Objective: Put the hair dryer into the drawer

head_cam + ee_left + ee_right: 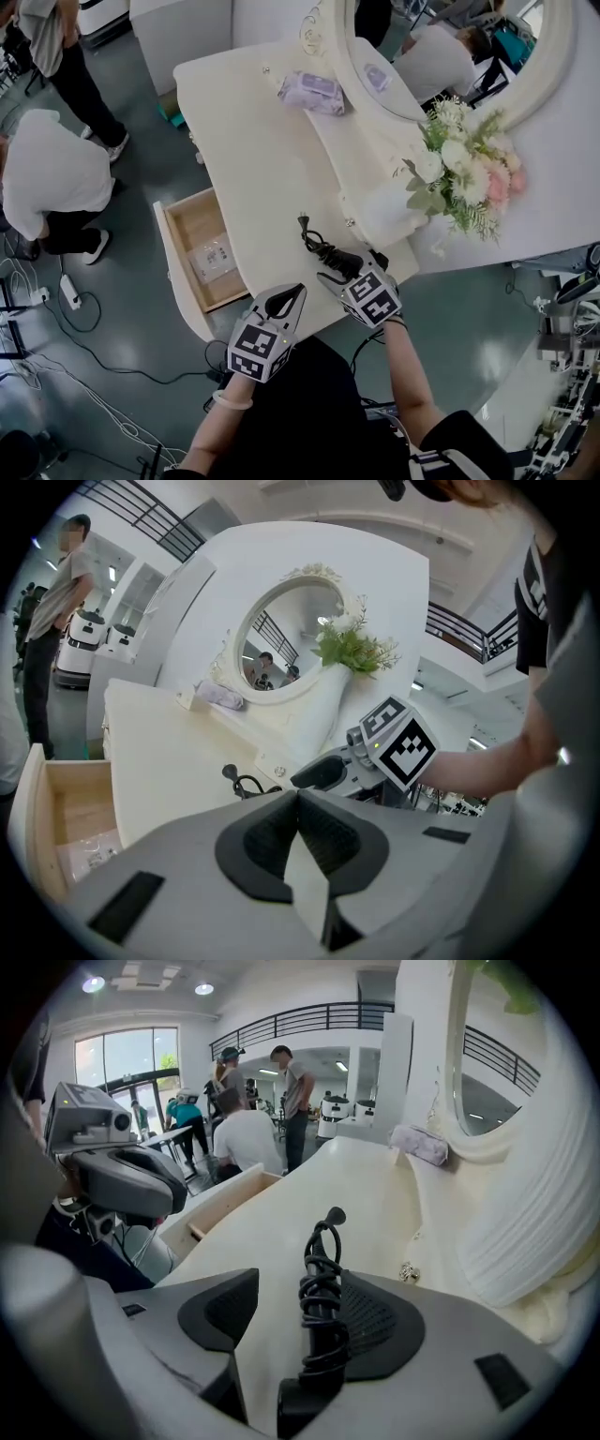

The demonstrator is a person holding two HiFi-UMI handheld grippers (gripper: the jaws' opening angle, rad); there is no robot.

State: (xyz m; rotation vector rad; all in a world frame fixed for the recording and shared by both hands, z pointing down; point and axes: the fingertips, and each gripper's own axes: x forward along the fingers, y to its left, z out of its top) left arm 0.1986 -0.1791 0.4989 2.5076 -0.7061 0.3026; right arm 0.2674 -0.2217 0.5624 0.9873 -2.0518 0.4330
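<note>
Black and wound in its own cord, the hair dryer is lying on the cream tabletop of the dressing table, close to the edge nearest the person, with its plug pointing away toward the mirror. It is not sitting in the drawer.

In the right gripper view the cord-wrapped handle is running up between the two dark pads of the right gripper. The jaws are standing apart around it, and a clear gap is showing between the left-hand pad and the cord, so they are not clamping it.

Just beside it, the left gripper is hovering over the table's near edge. Its jaws are meeting at the tips and nothing is sitting between them.

Further to the left in the head view, the wooden drawer is standing pulled out from the table, well apart from the dryer. A clear plastic packet is lying on its floor.

Beyond the dryer, a white vase is standing at the foot of the mirror, holding a bouquet of white and pink flowers with green leaves. A pale purple pack of wipes is lying at the far end of the tabletop.

On the grey floor at the left, a person in a white top is bending down beside some loose cables.
</note>
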